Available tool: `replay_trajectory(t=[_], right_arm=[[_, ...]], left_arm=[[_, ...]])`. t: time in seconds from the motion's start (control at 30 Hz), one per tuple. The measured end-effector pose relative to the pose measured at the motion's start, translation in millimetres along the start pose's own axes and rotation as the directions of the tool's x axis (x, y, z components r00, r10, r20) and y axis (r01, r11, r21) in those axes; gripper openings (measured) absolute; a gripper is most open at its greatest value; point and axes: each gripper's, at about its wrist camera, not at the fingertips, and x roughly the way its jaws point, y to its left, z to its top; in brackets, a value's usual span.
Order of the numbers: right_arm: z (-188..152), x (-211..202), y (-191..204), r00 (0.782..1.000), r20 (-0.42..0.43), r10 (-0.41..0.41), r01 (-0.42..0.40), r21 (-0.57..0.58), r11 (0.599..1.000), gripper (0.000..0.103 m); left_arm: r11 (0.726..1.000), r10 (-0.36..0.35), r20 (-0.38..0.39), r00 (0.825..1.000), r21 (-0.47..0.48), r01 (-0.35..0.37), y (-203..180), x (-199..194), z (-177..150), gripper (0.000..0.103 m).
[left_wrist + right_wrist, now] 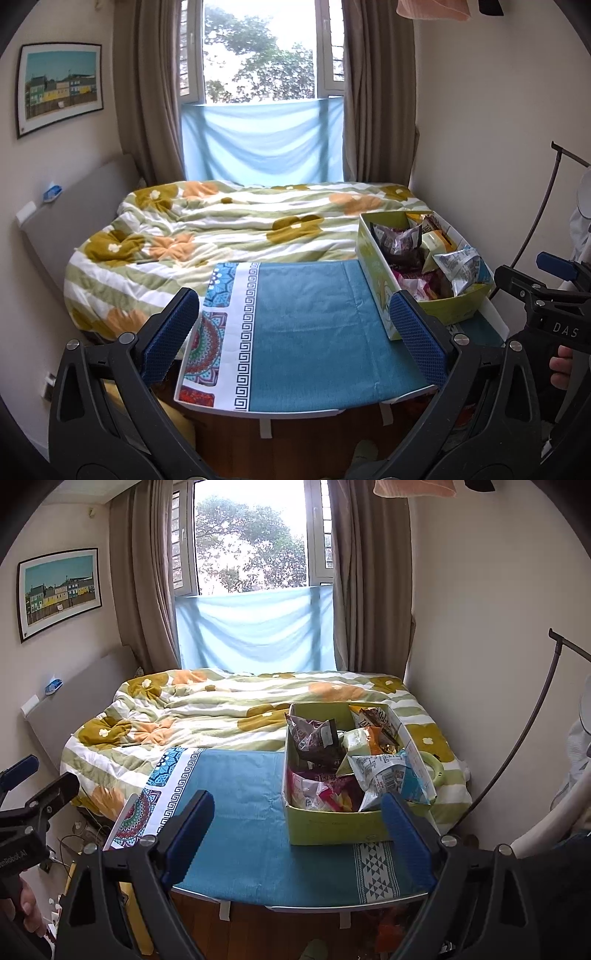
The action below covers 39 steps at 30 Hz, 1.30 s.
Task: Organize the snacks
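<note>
A green cardboard box (332,827) full of snack packets (380,775) stands on the right side of a small table with a teal cloth (240,812). It also shows in the left wrist view (376,269), with packets (461,266) inside. My left gripper (295,328) is open and empty, held over the near part of the cloth, left of the box. My right gripper (299,834) is open and empty, just in front of the box's near wall. The right gripper's body shows at the right edge of the left wrist view (546,295).
A bed with a flowered quilt (207,709) lies behind the table, under a window with brown curtains (147,590). A grey headboard (74,218) stands at the left wall. A dark curved rod (532,716) leans at the right wall. Wooden floor (295,446) lies below the table's front edge.
</note>
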Motion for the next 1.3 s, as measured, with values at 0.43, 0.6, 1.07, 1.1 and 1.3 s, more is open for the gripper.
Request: replay_trajectory(t=[0.43,0.6,1.07,1.1,1.3], right_arm=[[-1.7,-0.3,-0.3,1.0,-0.003,-0.005,0.005,0.003,1.0,0.09],[-1.7,-0.1,-0.2,1.0,-0.004,-0.006,0.006,0.003,1.0,0.09],[-5.6,3.7,0.2,1.0,-0.016,-0.022,0.022,0.019,1.0,0.09],[-5.7,3.6,0.4,1.0,-0.016,-0.024,0.024,0.019,1.0,0.09],[-5.9,3.4,0.2,1.0,-0.016,-0.021,0.021,0.02,1.0,0.09]], left_arm=[[1.0,-0.003,0.004,1.0,0.002,0.003,-1.8,1.4,3.6,0.102],[1.0,-0.002,0.004,1.0,0.004,0.002,-2.4,2.4,4.3,0.103],[1.0,-0.006,0.001,1.0,0.007,0.006,-2.5,5.5,5.5,0.102],[1.0,-0.006,0.0,1.0,0.007,0.006,-2.5,6.2,5.7,0.102],[1.0,-0.006,-0.001,1.0,0.008,0.006,-2.5,7.8,5.6,0.103]])
